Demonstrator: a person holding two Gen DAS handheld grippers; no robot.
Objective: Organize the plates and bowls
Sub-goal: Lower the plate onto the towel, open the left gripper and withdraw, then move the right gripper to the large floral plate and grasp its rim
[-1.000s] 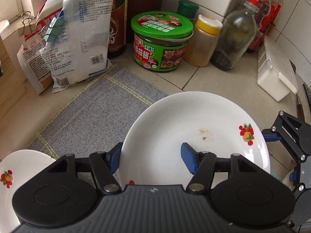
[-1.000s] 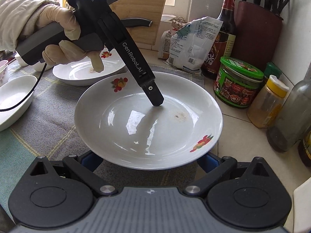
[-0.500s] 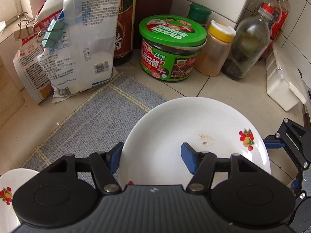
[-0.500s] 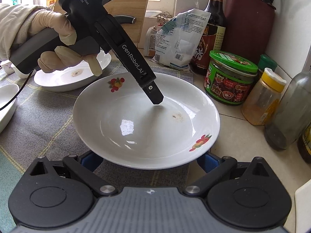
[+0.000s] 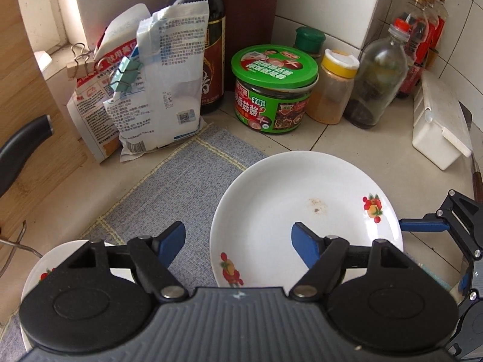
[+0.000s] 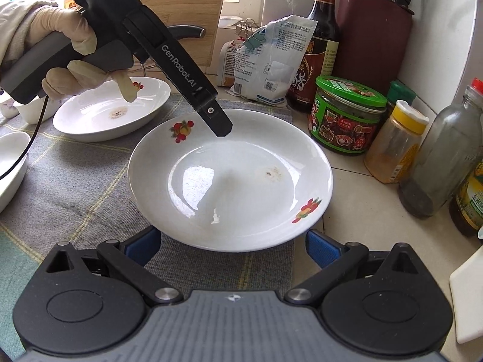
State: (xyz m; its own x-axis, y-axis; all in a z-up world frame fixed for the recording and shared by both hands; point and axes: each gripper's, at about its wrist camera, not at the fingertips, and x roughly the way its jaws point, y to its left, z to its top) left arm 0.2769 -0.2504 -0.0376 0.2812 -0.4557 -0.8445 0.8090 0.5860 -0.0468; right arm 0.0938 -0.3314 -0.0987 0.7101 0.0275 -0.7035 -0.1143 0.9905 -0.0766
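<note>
Centrally, round glossy white plate (image 6: 229, 181) on woven mat (image 6: 75, 187)

The left gripper (image 5: 238, 239) no longer clamps the near rim of the white plate (image 5: 305, 211) — its jaws have just been opening, and the blue pads (image 5: 172, 238) now stand apart, clear of the rim. In the right wrist view its fingertip (image 6: 220, 125) is lifted off the plate's inside — it hangs above the far rim. The plate lies flat, half on the grey mat (image 5: 169, 193), and a second plate (image 5: 63, 253) shows more fully at lower left.
</note>
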